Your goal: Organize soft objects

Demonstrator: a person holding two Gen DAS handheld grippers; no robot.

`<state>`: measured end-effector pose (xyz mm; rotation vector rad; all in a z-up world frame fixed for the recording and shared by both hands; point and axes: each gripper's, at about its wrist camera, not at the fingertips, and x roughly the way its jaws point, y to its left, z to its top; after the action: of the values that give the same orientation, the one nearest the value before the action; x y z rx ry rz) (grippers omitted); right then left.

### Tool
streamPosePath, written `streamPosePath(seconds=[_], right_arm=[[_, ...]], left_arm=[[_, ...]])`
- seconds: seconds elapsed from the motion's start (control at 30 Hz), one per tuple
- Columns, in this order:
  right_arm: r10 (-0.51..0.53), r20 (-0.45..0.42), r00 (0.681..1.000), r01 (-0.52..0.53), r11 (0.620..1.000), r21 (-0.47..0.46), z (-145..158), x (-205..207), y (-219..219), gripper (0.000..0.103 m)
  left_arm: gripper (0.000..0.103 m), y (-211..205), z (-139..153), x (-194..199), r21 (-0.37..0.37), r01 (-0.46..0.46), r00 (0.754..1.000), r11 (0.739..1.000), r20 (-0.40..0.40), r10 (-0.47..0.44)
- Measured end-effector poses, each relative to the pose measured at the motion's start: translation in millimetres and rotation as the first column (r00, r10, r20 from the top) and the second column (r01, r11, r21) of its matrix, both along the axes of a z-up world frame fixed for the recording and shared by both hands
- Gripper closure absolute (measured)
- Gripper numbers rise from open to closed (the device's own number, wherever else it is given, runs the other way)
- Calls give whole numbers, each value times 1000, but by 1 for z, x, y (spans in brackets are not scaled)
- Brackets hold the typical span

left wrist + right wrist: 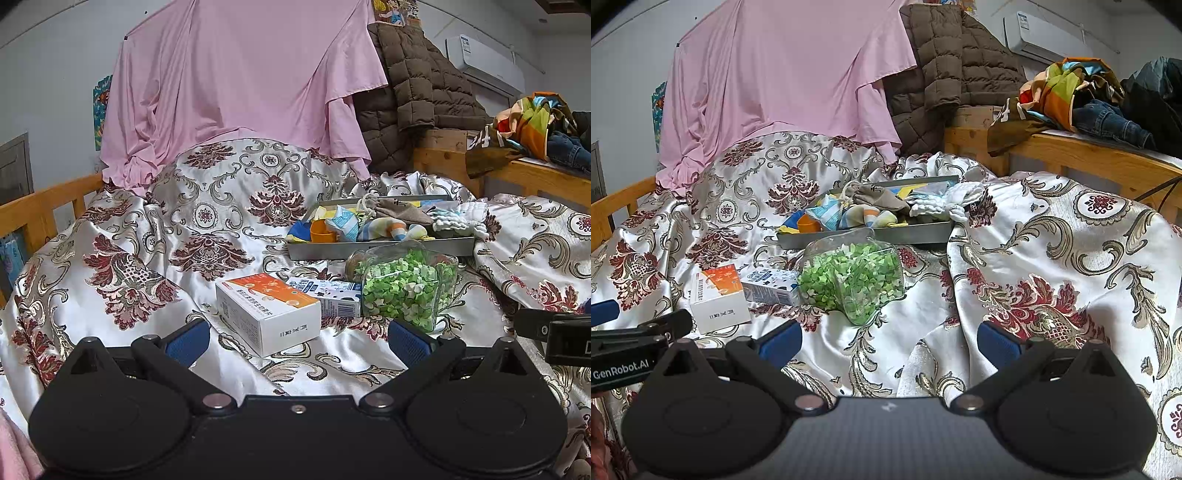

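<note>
Only the right wrist view reads "GenRobot.AI" on the left hand-held gripper [605, 311].

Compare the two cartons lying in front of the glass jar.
The orange-topped white box is larger and lies nearer the camera; the blue-and-white milk carton is smaller and slimmer, tucked behind it against the jar of green paper stars. The box shows orange graphics, the carton blue print. Both lie flat on the patterned bedspread, outside the metal tray.
</note>
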<state>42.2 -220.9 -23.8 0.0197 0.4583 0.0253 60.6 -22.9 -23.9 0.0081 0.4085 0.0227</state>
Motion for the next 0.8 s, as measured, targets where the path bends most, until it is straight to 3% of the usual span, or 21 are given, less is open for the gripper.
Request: streamPosePath(seconds=[0.53,0.8], right_arm=[[0,0,1000,0,1000,1,0,0,0,0],[-1,-1,1000,1,1000,1,0,0,0,0]], left_arm=[[1,0,-1,-1,1,3,1000,1000,6,-3],[1,16,-1,-3,-35,12,1000,999,-8,-12]])
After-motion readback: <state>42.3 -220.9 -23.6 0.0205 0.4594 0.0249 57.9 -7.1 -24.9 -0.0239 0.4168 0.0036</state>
